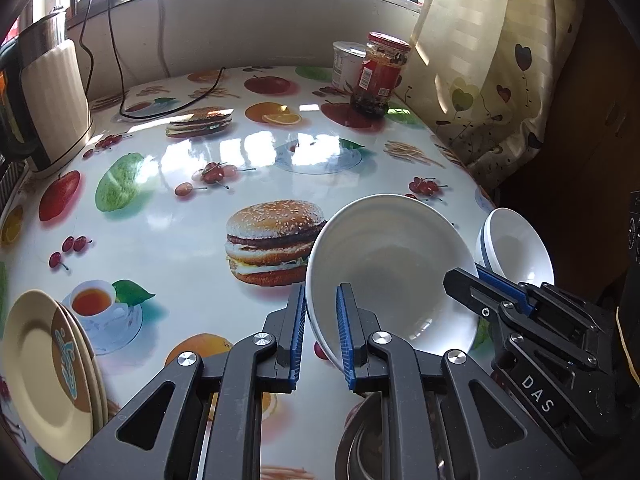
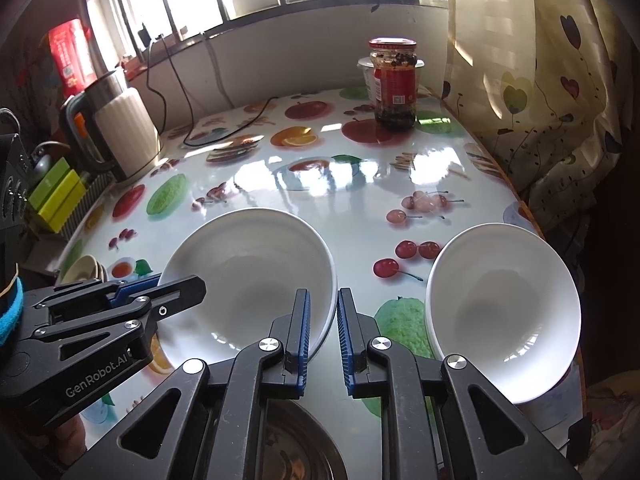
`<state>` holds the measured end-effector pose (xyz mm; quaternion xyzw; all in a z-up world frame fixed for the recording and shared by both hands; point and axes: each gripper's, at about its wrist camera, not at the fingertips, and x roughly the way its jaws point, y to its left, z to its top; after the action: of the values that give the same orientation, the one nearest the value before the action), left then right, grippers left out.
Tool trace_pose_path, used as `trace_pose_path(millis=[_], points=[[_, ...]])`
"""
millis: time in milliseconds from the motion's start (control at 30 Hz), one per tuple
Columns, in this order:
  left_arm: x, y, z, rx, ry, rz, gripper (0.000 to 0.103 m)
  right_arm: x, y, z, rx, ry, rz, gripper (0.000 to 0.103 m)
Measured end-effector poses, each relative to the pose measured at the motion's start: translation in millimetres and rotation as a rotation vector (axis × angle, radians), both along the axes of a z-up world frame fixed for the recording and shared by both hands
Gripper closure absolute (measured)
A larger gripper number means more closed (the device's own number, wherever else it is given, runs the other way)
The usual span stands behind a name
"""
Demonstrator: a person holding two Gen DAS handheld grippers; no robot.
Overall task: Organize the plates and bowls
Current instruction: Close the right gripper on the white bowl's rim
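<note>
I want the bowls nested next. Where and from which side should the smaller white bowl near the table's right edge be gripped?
Take the smaller white bowl by its thin rim, one finger inside and one outside. It sits upright and open with nothing in it, and its near rim faces the right hand-held gripper, so come from the near side. The right one is probably the handier, as it is closer than the left hand-held gripper.

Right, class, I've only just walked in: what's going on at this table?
A person with a hand-held gripper in each hand is sorting crockery. Both the left hand-held gripper and the right hand-held gripper clamp opposite rims of one large white bowl, held tilted above the fruit-print table. A second white bowl waits to its right, a stack of yellow plates sits far left, and a metal bowl lies beneath.
</note>
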<state>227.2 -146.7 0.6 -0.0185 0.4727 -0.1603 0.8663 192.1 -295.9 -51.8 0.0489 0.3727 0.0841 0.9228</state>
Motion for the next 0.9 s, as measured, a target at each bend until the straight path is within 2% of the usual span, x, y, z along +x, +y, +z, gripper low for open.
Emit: trace_pose_path(millis=[300, 667, 767, 833, 900], points=[[0.8, -1.5, -3.1, 0.013, 0.008, -0.004, 0.086, -3.6, -0.7, 3.5, 0.014, -0.013, -0.003, 0.090], [7.0, 0.1, -8.1, -0.011, 0.028, -0.001, 0.086, 1.2, -1.0, -1.4, 0.034, 0.003, -0.018, 0.089], [8.3, 1.1, -8.4, -0.023, 0.033, -0.002, 0.086, 3.4, -1.0, -3.2, 0.041, 0.010, -0.018, 0.088], [9.6, 2.2, -9.5, -0.031, 0.043, -0.004, 0.086, 5.6, -0.2, -6.8, 0.040, 0.026, -0.018, 0.081], [9.4, 1.4, -10.0, -0.030, 0.045, -0.005, 0.086, 5.7, 0.1, -8.9, 0.054, 0.030, -0.013, 0.079]])
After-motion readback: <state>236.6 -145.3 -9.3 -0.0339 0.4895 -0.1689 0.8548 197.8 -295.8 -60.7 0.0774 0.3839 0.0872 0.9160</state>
